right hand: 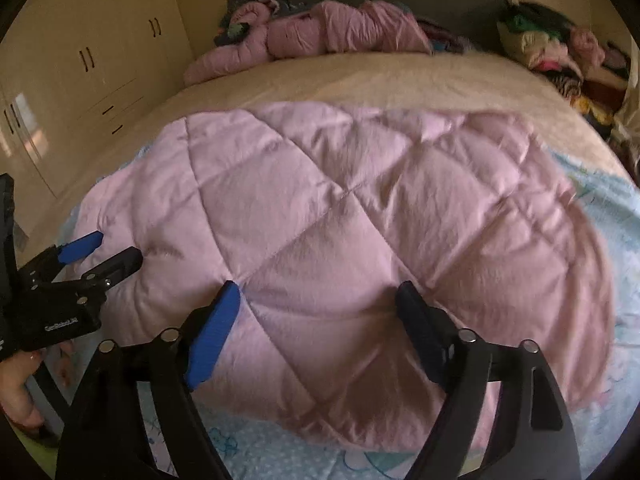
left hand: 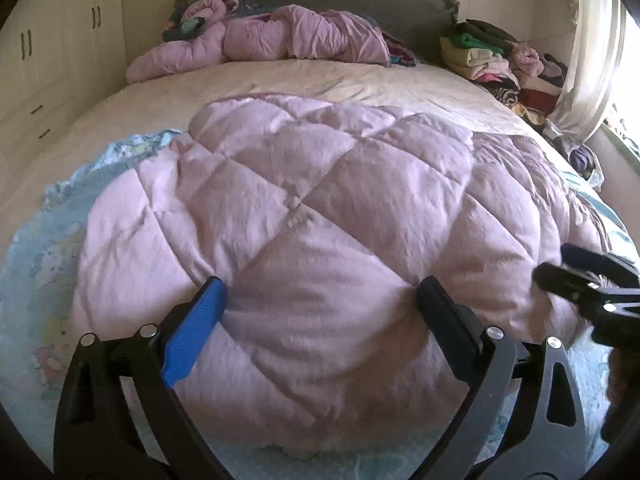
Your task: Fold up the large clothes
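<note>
Bedroom bed (left hand: 280, 80), one pink quilt (left hand: 320, 208) spread flat, two hand-held grippers, left hand-held gripper (left hand: 320, 300) and right hand-held gripper (right hand: 318, 300), both released

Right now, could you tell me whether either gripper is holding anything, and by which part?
Nothing is held. The left gripper and right gripper are open over the pink quilt, fingers clear of it.

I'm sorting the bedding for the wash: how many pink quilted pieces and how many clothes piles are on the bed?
Pink quilted pieces: 2, the folded quilt up front and the crumpled quilt by the headboard.
Clothes piles: 1, the pile at the far right corner.
Total: 3
</note>
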A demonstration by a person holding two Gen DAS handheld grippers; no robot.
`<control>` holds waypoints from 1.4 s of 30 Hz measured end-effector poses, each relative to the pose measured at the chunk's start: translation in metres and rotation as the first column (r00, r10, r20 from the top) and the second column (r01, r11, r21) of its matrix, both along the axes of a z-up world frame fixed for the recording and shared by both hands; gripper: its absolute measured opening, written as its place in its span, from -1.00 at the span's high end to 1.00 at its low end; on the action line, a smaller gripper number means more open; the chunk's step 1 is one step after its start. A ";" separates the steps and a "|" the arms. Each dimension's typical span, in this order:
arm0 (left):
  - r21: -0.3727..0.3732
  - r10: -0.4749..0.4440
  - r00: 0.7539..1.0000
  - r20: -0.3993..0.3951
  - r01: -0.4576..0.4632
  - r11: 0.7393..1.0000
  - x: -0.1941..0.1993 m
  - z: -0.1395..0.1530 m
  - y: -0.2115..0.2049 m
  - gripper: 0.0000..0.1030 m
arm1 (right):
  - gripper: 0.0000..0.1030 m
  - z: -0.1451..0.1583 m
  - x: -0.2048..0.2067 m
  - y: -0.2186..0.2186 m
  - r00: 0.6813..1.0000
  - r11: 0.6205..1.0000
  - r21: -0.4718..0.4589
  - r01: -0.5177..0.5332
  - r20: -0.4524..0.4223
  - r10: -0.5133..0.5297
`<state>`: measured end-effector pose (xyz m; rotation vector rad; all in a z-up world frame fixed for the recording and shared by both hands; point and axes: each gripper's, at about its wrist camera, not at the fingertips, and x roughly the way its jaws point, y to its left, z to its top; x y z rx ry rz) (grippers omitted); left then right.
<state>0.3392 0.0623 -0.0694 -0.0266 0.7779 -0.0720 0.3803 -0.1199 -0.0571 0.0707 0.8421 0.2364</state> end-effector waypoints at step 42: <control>-0.039 0.272 0.953 0.132 -0.269 0.962 -0.070 0.059 0.093 -0.82 | -0.91 0.072 -0.101 -0.105 0.938 0.966 0.102 0.239 0.233 -0.257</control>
